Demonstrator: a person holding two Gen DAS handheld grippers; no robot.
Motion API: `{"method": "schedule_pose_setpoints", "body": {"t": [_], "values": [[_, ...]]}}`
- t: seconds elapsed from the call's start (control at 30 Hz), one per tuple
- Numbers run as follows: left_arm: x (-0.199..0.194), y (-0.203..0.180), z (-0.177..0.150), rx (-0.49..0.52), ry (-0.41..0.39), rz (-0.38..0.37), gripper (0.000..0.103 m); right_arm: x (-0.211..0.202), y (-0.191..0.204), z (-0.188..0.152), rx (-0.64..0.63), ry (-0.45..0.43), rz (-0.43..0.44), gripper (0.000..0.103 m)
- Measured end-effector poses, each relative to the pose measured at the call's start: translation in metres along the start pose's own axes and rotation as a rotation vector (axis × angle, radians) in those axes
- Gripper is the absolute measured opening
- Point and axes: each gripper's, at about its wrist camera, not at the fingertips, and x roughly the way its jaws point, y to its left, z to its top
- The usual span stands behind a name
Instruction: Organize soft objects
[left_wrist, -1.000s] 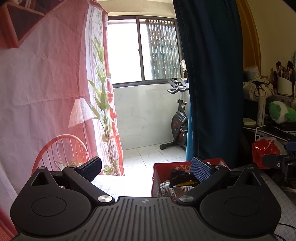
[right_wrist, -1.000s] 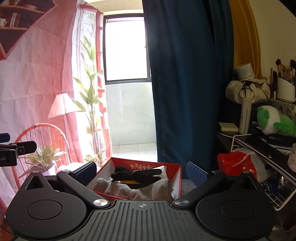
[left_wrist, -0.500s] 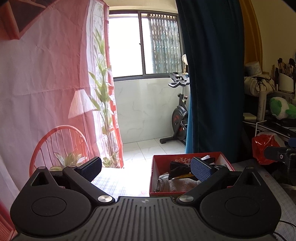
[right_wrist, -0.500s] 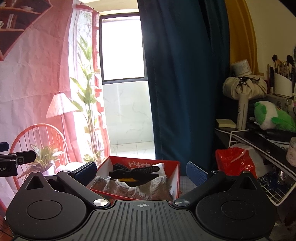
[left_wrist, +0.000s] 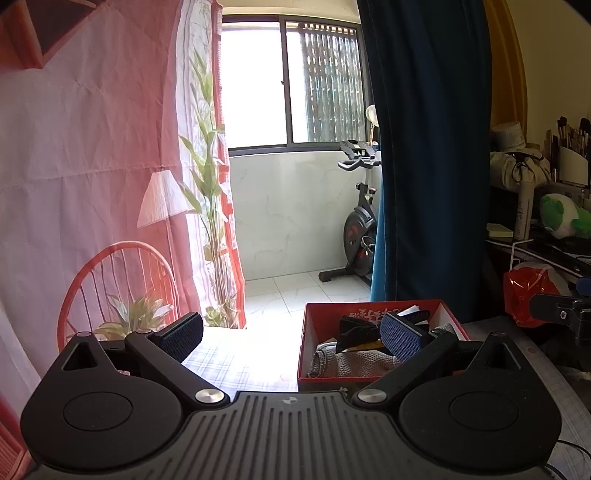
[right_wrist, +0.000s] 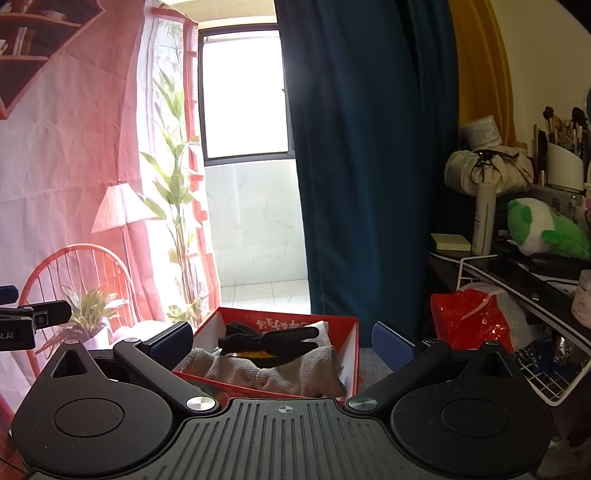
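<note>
In the left wrist view, the left gripper (left_wrist: 291, 338) has its right finger in front of the red box (left_wrist: 369, 374), hiding part of the dark items (left_wrist: 354, 330) inside; what those are cannot be told. The box's near wall is cut off by the gripper body. In the right wrist view, the right gripper (right_wrist: 282, 343) covers the box's near corner, and the print on its far inner wall is too small to read. A yellow thing (right_wrist: 255, 355) under the black pieces is mostly hidden.

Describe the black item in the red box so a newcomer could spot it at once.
Below the dark blue curtain sits an open red box. Inside, the black item lies on top of a grey knitted cloth, the only black thing there.
</note>
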Motion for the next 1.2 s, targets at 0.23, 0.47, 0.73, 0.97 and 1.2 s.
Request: {"method": "schedule_pose_setpoints", "body": {"t": [0.23,0.47,0.73,0.97,1.2], "values": [[0.0009,0.0,-0.003,-0.002,0.011,-0.004,0.103,0.0002,-0.0013,-0.0033,0.007,0.007,0.0,0.103],[0.0015,0.0013,-0.0028,-0.005,0.013,-0.006,0.103,0.0004,-0.0008,-0.005,0.008,0.01,0.001,0.103],[0.0016,0.0009,-0.0036,-0.006,0.016,-0.006,0.103,-0.0002,-0.0004,-0.0058,0.009,0.008,-0.001,0.103],[0.0011,0.0004,-0.0045,-0.009,0.02,-0.006,0.103,0.0005,0.0004,-0.0075,0.007,0.013,0.002,0.103],[0.0008,0.0001,-0.0053,-0.009,0.02,-0.006,0.103,0.0025,0.0007,-0.0098,0.003,0.021,0.006,0.103]]}}
